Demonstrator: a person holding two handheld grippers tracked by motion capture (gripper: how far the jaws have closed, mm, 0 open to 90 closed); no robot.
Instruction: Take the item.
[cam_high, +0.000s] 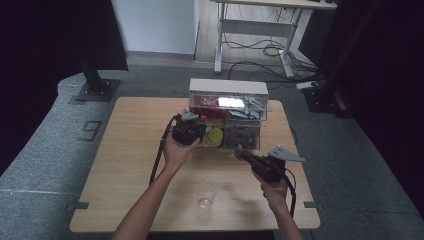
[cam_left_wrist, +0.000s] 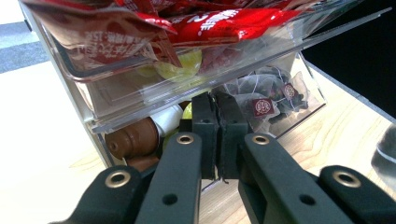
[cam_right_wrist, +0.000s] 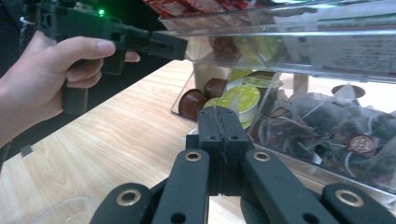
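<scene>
A clear acrylic organizer stands at the back middle of the wooden table. Its upper drawer, full of red packets, is pulled out. Below lie brown and green capsules and tea bags. My left gripper is shut, its tips right under the upper drawer's front edge. Whether it pinches a thin lip I cannot tell. My right gripper is shut on nothing, just in front of the lower compartment with the green capsules and tea bags. The left gripper meets the drawer's corner.
A clear plastic cup stands near the table's front edge between my two forearms. Black stands flank the table on the grey floor. A white desk frame with cables is behind.
</scene>
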